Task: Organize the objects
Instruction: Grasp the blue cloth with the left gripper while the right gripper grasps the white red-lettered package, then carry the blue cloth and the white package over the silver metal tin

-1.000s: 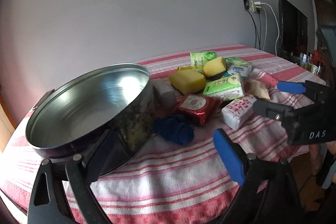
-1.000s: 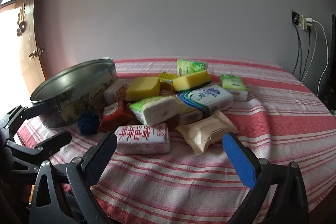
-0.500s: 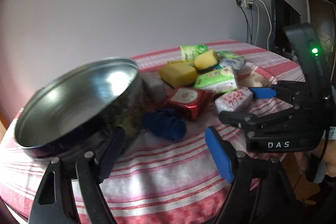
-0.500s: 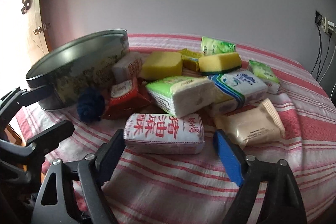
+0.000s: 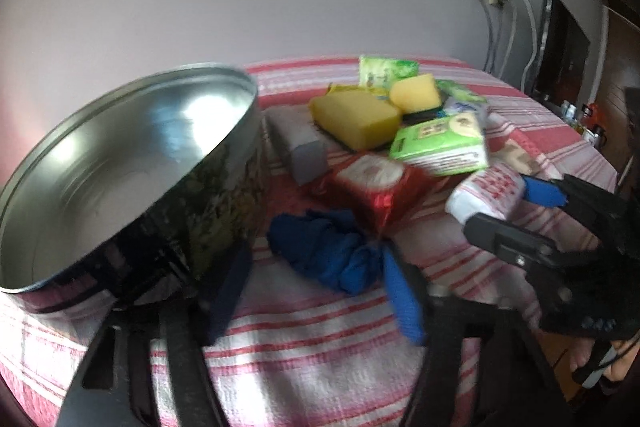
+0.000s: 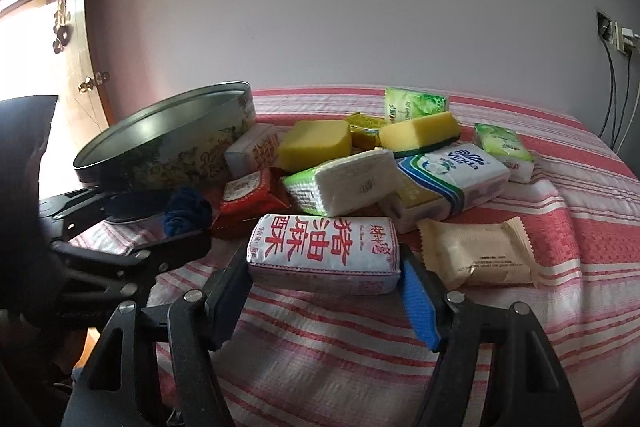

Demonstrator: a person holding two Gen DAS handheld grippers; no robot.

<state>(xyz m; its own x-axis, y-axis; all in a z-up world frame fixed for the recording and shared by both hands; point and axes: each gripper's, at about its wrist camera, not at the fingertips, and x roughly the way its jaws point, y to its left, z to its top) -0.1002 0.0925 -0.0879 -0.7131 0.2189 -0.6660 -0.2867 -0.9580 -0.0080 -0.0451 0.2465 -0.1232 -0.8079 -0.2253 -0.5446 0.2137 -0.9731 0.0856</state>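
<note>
I am closing the right gripper [image 6: 324, 291] around the white packet with red characters [image 6: 325, 250], which is lying at the near edge of the pile on the table; the jaws are flanking its short ends, but I cannot tell if the pads are touching yet. To do this well, I would be keeping the fingers level and squeezing gently, since the wrapper looks soft. My left gripper [image 5: 316, 291] is narrowing near the blue cloth bundle [image 5: 328, 251], just beside the round tin [image 5: 132, 163], with nothing gripped yet. The striped red-and-white tablecloth [image 6: 400, 367] is covering the table, with a plain pale wall [image 6: 320, 7] behind.
</note>
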